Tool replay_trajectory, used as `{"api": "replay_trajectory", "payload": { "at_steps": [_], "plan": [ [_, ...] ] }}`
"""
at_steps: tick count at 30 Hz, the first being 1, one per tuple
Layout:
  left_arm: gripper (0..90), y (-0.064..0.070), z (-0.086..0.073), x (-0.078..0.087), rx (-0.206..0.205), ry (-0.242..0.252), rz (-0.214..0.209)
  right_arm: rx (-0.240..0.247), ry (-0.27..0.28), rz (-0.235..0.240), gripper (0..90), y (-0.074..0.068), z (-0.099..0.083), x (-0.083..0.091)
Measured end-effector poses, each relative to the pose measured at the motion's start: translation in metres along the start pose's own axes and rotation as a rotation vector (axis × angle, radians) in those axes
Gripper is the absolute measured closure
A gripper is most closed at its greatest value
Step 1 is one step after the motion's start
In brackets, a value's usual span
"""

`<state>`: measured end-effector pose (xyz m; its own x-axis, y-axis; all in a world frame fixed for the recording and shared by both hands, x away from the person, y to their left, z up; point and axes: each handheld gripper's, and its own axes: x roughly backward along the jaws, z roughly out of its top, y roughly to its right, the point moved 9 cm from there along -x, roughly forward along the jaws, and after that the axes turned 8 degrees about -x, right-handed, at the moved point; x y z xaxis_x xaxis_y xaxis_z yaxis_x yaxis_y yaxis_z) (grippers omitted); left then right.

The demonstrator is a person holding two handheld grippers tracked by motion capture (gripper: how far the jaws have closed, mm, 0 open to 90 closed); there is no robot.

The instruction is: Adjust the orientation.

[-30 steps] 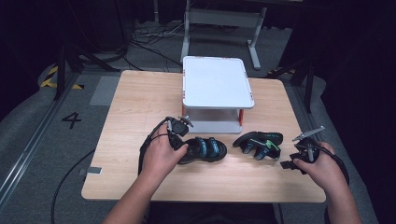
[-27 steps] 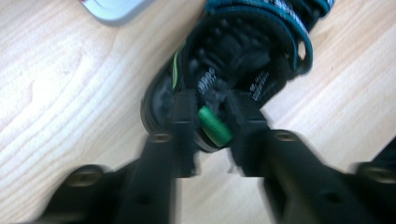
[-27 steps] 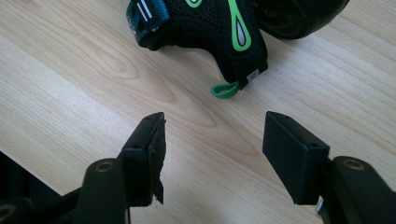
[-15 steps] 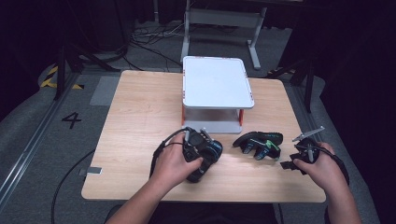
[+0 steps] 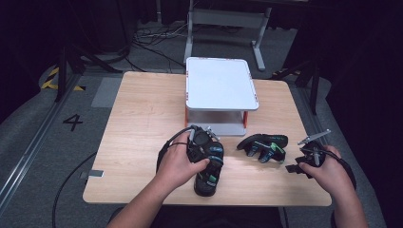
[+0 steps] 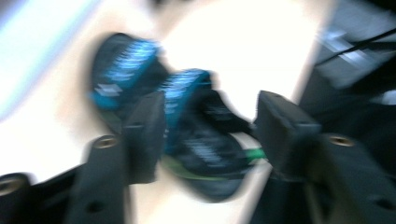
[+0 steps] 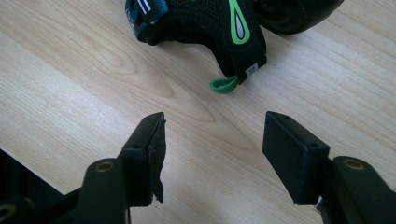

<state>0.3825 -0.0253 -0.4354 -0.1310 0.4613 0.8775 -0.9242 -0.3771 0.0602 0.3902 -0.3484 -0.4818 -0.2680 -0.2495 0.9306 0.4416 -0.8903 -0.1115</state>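
Note:
Two black sandals with blue and green trim lie on the wooden table (image 5: 142, 118). The nearer sandal (image 5: 207, 176) points its length toward the front edge, and my left gripper (image 5: 202, 141) sits over its far end. In the blurred left gripper view my left gripper (image 6: 210, 121) has its jaws wide apart on either side of this sandal (image 6: 201, 144). The other sandal (image 5: 263, 144) lies to the right. My right gripper (image 5: 294, 165) rests open just right of it. In the right gripper view my right gripper (image 7: 212, 140) holds nothing, and that sandal's heel with its green loop (image 7: 223, 85) lies just ahead.
A white two-level stand (image 5: 221, 90) with red legs occupies the table's middle back, close behind the sandals. Bare wood stretches across the table's left half. Cables and a metal frame lie on the dark floor beyond the table.
My left hand and gripper shifted right and turned; the nearer sandal swung from lying crosswise to pointing at the front edge. The right gripper and other sandal stayed put.

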Motion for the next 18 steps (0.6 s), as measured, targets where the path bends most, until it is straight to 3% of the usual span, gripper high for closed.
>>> {"api": "replay_trajectory", "payload": {
  "at_steps": [3,5,6,7,8,11,14,18],
  "plan": [
    [40.9,-0.008,-0.004,-0.013,-0.043,-0.076,0.027,0.000,-0.003,0.002,40.5,-0.001,-0.001,-0.001],
    [42.9,-0.010,-0.004,-0.029,-0.086,-0.112,0.011,0.004,-0.007,0.004,40.5,-0.002,-0.003,-0.001],
    [45.5,-0.011,-0.002,-0.034,-0.097,-0.115,0.010,0.006,-0.006,0.005,40.5,-0.002,-0.004,-0.001],
    [55.2,-0.011,0.002,-0.042,-0.125,-0.114,-0.004,0.001,-0.007,0.002,40.5,-0.001,-0.007,0.000],
    [62.7,-0.011,0.002,-0.042,-0.125,-0.114,-0.004,0.001,-0.007,0.002,40.5,-0.001,-0.007,0.000],
    [70.4,-0.009,0.007,-0.045,-0.146,-0.117,0.012,-0.017,-0.003,-0.004,40.5,0.002,-0.012,0.002],
    [71.6,-0.012,0.011,-0.042,-0.154,-0.102,0.042,-0.029,0.000,-0.007,40.5,0.005,-0.015,0.004],
    [71.7,-0.026,0.016,-0.040,-0.151,-0.085,0.076,-0.031,0.006,-0.007,40.5,0.006,-0.016,0.005]
  ]
}}
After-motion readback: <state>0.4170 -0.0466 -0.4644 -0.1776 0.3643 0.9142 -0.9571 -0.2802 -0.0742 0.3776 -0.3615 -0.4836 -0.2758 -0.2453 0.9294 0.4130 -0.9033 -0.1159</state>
